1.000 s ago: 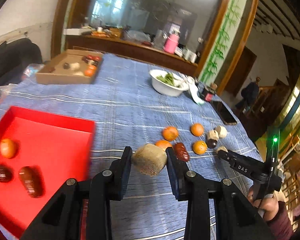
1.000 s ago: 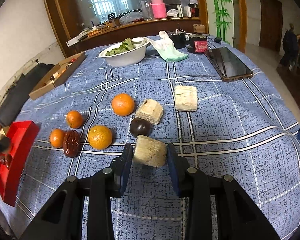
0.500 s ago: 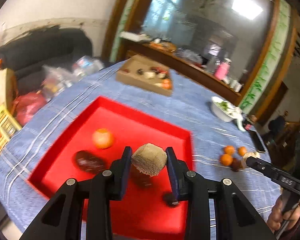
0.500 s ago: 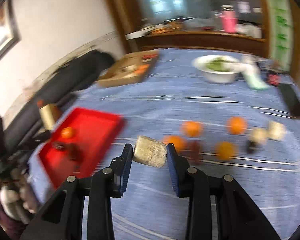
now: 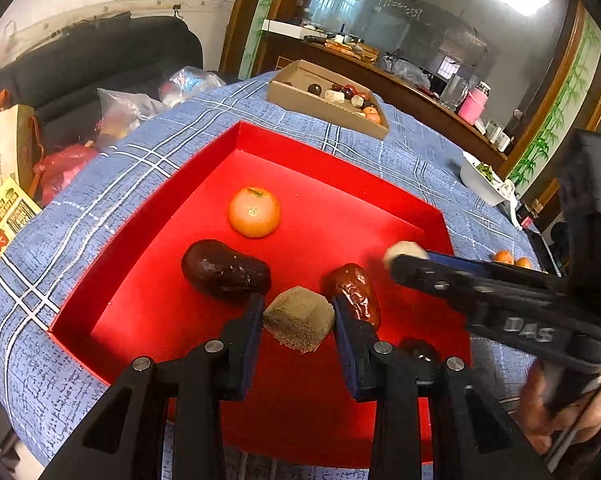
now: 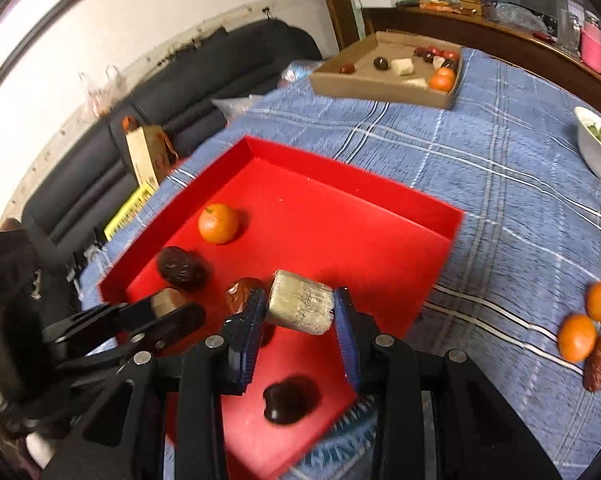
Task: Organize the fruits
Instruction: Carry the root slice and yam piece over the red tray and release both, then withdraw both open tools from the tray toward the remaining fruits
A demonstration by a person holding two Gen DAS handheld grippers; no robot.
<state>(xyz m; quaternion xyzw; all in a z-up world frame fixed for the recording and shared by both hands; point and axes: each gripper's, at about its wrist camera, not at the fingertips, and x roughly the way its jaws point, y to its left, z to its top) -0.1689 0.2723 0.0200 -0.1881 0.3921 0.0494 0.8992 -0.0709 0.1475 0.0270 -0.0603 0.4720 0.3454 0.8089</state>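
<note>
Left gripper (image 5: 298, 322) is clasping a tan sugarcane piece (image 5: 299, 323) above the red tray (image 5: 148, 208); right gripper (image 6: 300, 314) is clasping a pale sugarcane segment (image 6: 300, 307) over the tray's near right part.

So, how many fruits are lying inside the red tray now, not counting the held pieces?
4: an orange near the far side, a dark wrinkled fruit in front of it, a reddish date in the middle, a dark round fruit nearest the camera. Others may be hidden.
</note>
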